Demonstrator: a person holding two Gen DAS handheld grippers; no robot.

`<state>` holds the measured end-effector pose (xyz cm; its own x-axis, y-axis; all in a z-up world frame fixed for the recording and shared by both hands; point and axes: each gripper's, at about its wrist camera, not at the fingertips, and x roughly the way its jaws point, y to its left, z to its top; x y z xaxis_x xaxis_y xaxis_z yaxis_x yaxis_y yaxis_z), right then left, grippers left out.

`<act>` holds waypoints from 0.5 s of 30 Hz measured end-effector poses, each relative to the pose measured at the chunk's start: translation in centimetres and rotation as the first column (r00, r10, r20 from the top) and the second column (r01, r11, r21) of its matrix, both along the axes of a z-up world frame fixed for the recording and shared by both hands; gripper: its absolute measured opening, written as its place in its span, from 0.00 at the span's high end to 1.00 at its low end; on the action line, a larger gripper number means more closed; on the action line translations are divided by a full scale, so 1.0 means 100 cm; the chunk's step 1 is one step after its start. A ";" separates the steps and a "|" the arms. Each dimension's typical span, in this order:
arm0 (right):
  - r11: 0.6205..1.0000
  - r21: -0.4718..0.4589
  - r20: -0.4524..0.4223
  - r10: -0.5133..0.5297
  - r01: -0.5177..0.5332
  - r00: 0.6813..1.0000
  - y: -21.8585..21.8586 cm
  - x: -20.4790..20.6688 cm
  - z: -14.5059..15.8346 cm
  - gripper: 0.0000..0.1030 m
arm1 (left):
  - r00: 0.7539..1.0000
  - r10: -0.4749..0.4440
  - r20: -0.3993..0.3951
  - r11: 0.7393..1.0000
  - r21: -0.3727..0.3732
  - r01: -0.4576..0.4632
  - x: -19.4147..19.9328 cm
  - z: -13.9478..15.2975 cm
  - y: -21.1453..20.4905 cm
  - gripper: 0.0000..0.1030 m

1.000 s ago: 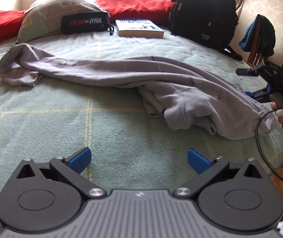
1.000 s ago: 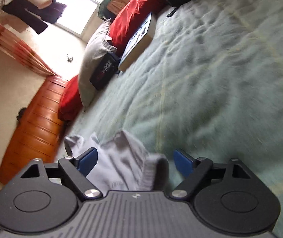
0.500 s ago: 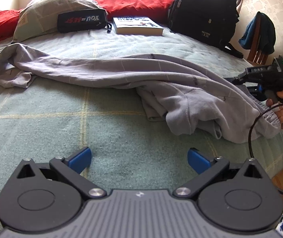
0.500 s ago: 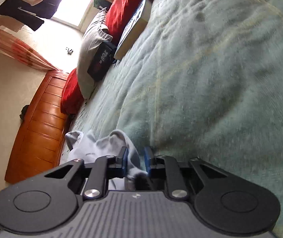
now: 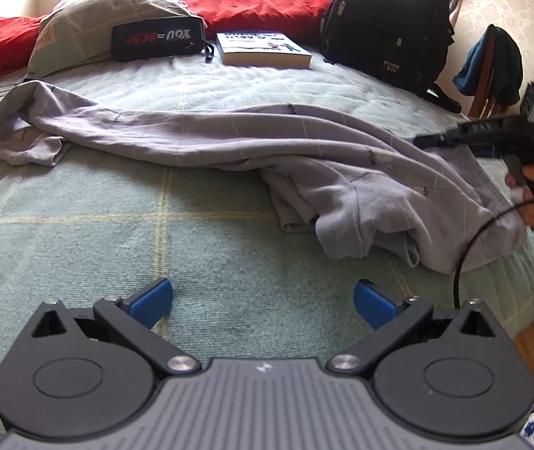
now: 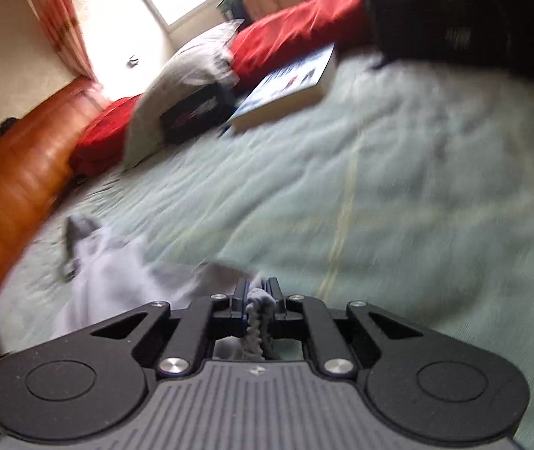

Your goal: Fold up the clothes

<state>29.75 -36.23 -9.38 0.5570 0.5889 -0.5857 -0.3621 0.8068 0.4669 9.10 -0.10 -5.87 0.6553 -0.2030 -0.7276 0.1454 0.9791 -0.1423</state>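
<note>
Right gripper (image 6: 258,296) fingers have just been closing and now pinch a bunched edge of the grey garment (image 5: 304,161), prob to lift a corner for spreading. Rest of it trails away to their left across the bed (image 5: 154,232). Left gripper (image 5: 263,296) fingers spread wide w/ nothing between, garment well ahead. Both angled downward.

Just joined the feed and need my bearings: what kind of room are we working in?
Most likely a home bedroom. The grey garment lies on a bed with a green checked bedspread, a pillow sits at its head, and a backpack and a book rest on it.
</note>
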 end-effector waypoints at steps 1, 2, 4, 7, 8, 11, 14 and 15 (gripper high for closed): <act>1.000 -0.026 0.015 -0.014 0.014 1.000 -0.001 0.007 0.003 0.89 | 1.000 0.004 0.000 1.000 0.001 -0.004 0.000 0.001 0.001 0.01; 0.999 -0.038 0.019 -0.031 0.032 0.999 -0.004 0.015 0.005 0.89 | 1.000 0.008 0.001 1.000 0.002 -0.008 0.000 0.001 0.001 0.01; 0.995 -0.071 0.030 -0.065 0.067 0.997 -0.010 0.030 0.008 0.89 | 1.000 0.016 0.002 1.000 0.002 -0.016 -0.001 0.003 0.003 0.01; 0.984 -0.138 0.066 -0.109 0.117 0.992 -0.014 0.049 0.012 0.89 | 1.000 0.031 0.006 1.000 -0.005 -0.031 0.000 0.004 0.008 0.01; 0.980 -0.148 0.070 -0.120 0.129 0.990 -0.015 0.055 0.013 0.89 | 0.999 0.035 0.007 0.999 -0.006 -0.035 0.000 0.005 0.009 0.01; 0.969 -0.189 0.093 -0.145 0.161 0.985 -0.012 0.075 0.017 0.89 | 0.999 0.047 0.008 0.999 -0.009 -0.047 0.001 0.006 0.012 0.01; 0.956 -0.227 0.120 -0.165 0.189 0.979 -0.009 0.095 0.023 0.89 | 0.998 0.057 0.010 0.998 -0.011 -0.057 0.002 0.007 0.016 0.01; 0.950 -0.239 0.129 -0.174 0.201 0.976 -0.008 0.101 0.025 0.89 | 0.998 0.061 0.010 0.998 -0.011 -0.060 0.002 0.007 0.017 0.01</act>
